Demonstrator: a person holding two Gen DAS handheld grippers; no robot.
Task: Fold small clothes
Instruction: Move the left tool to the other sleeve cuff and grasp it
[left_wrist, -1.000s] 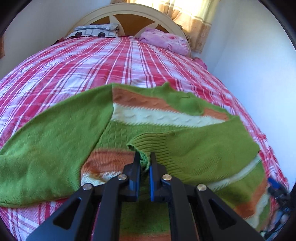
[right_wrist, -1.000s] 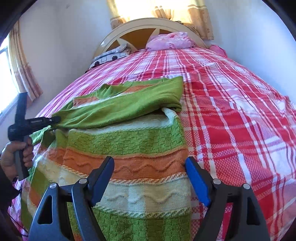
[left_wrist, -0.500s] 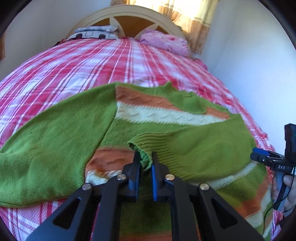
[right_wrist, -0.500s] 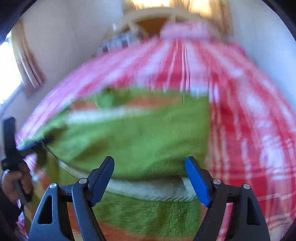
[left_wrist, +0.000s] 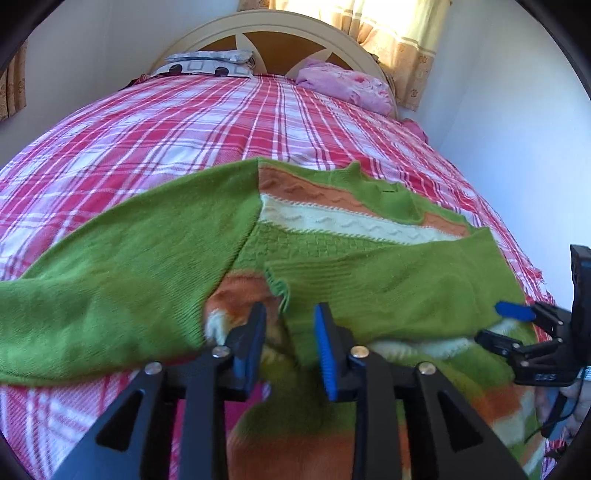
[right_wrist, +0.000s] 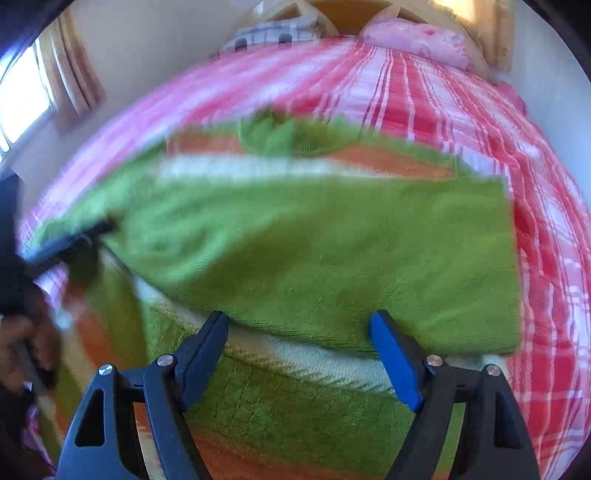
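A green, orange and cream striped knit sweater (left_wrist: 343, 225) lies on the bed. Its right sleeve (left_wrist: 399, 284) is folded across the body, its left sleeve (left_wrist: 122, 266) stretches out to the left. My left gripper (left_wrist: 290, 332) is open, just in front of the folded sleeve's ribbed cuff (left_wrist: 280, 284), which lies free. My right gripper (right_wrist: 299, 350) is open and empty, its fingers at the near edge of the folded sleeve (right_wrist: 314, 258). It also shows in the left wrist view (left_wrist: 517, 325) at the sweater's right side.
The red and white plaid bedspread (left_wrist: 207, 122) covers the bed. A pink pillow (left_wrist: 347, 85) and a grey patterned pillow (left_wrist: 207, 62) lie by the headboard (left_wrist: 266, 33). A white wall (left_wrist: 517, 129) runs along the right. Curtains (right_wrist: 70, 81) hang at the left.
My left gripper has opened and let go of the sleeve cuff, which now lies on the sweater. My right gripper has moved forward to the folded sleeve's edge.
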